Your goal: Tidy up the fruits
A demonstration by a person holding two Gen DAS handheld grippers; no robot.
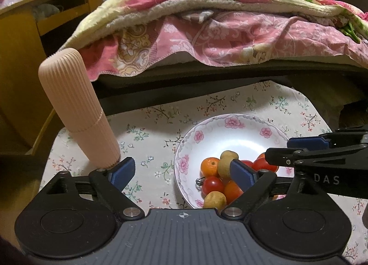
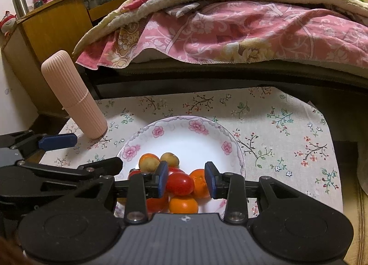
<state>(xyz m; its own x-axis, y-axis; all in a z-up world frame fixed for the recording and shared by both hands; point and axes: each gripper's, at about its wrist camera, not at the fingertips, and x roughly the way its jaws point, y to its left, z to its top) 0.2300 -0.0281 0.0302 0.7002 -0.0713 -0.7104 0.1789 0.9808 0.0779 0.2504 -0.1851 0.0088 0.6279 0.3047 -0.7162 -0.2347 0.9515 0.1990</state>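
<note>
The bowl point(image 1: 218, 140), white with pink flowers, is standing on the floral cloth point(image 1: 149, 127) and is serving as the reference here. All of the fruit is lying inside the bowl, heaped on its near side: oranges point(image 1: 209, 166), tomatoes point(image 1: 212, 184) and small yellow-brown fruits point(image 1: 224, 168), touching one another. A small metal ring point(image 1: 199, 181) is lying against the heap on its left. The left gripper point(image 1: 181, 173) is hovering over the bowl's left rim with its jaws standing wide apart and nothing between the pads; one pad is sitting over the heap, the other over the cloth left of the bowl. The right gripper point(image 2: 186, 180) is pointing down at the heap from the bowl's near side with its jaws drawn close together; a tomato point(image 2: 179, 183) is showing in the narrow gap, and whether the pads are pressing on it cannot be told. A ribbed pink case point(image 1: 78, 108) is standing on the cloth to the left of the bowl, well apart from it. A bed with a pink blanket point(image 1: 207, 35) is lying beyond the bowl.
</note>
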